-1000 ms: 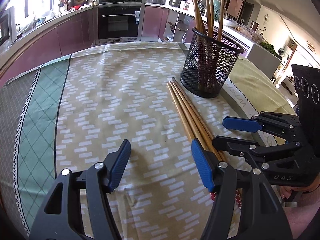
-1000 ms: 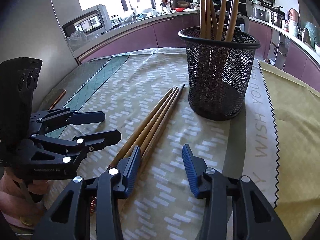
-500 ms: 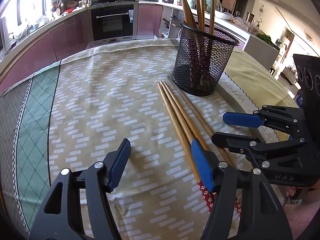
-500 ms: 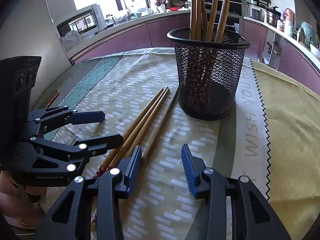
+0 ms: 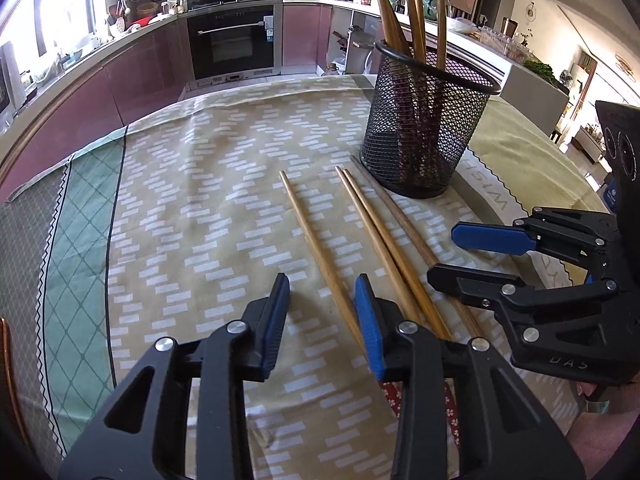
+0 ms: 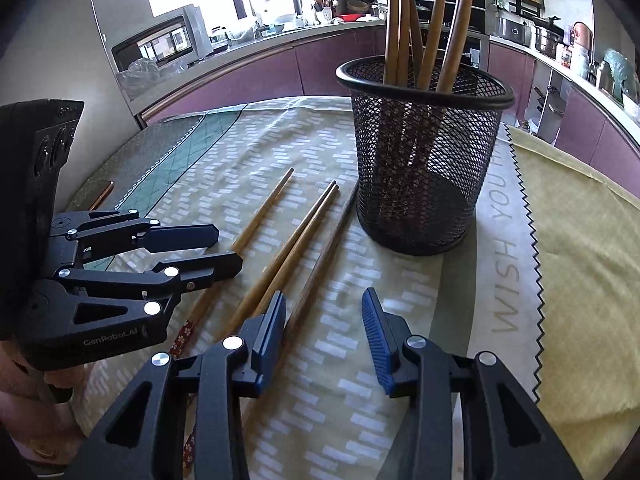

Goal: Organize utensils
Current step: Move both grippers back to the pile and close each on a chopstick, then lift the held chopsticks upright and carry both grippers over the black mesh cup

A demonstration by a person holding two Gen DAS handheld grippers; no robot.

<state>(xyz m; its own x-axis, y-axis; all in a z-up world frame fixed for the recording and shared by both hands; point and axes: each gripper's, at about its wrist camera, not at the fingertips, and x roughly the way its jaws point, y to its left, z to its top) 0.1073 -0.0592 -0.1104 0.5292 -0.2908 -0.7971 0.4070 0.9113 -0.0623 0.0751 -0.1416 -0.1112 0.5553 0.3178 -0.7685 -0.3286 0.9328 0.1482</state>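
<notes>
- Chopsticks lay in the left wrist view as four sticks on the cloth-covered surface [image 5: 180, 208]: one lone chopstick [image 5: 316, 252] set apart to the left, a touching pair [image 5: 380, 248] in the middle, and a darker chopstick [image 5: 404, 216] nearest the mesh holder [image 5: 424, 128]. A second earlier all four had lain bunched together, so one had been separated from the bundle.
- Left hand-held gripper [image 5: 322, 316] had its jaws apart but closing, far narrower than a second before, with the lone chopstick's near end running between the pads; contact could not be confirmed.
- Judgement: separation made a single-stick grasp possible without dragging neighbours, and the step in hand looked like picking up that stick.
- Right wrist view confirmed the layout: lone chopstick [image 6: 256, 232] on the left, pair [image 6: 296, 244] centred, darker chopstick [image 6: 328, 248] beside the mesh holder [image 6: 424, 152], which already held several upright sticks.
- Right hand-held gripper [image 6: 324, 336] had its jaws apart and closing slightly, over bare cloth, gripping nothing; the darker chopstick passed under its left pad.
- Left hand-held gripper [image 6: 224, 248] showed in this view over the lone chopstick.
- Judgement: four sticks remained outside the holder; the task was part done.
</notes>
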